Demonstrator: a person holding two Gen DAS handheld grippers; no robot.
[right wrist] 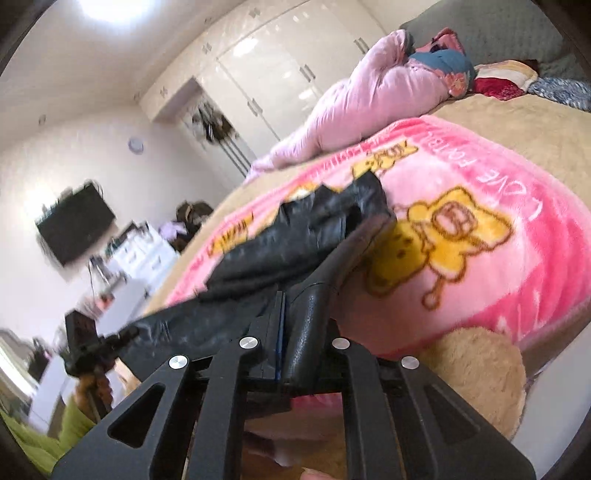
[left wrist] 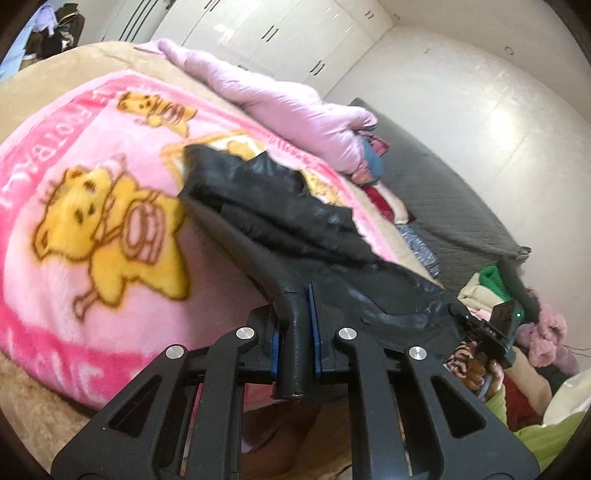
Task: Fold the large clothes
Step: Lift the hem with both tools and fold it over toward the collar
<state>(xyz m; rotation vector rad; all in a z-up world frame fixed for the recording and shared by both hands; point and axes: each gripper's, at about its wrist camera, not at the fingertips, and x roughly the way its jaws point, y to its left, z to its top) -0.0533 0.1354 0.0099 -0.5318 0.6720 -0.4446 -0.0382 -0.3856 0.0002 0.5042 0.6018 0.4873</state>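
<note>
On the far left, the pink cartoon-bear blanket [left wrist: 110,177] spreads over the bed [left wrist: 44,96], its tan cover showing around the edge. Moving in, the black leather-look garment [left wrist: 266,199] lies draped across that blanket, its far end resting on the pink plush and its near end raised off it. Here are the left tongs [left wrist: 297,332], clamped tight on a rolled edge of the garment, blue pads pressing it from both sides. The garment stretches on rightward to the right tongs [right wrist: 282,325], and from their own camera they too are closed on a thick fold of the same black material. Each camera catches the other device at the frame edge, with a lime-green sleeve [left wrist: 532,435] beneath it. Further right, a pale pink quilted coat [left wrist: 280,99] lies heaped beside the blanket, other clothes piled past it, white wardrobe doors [left wrist: 280,33] behind.
</note>
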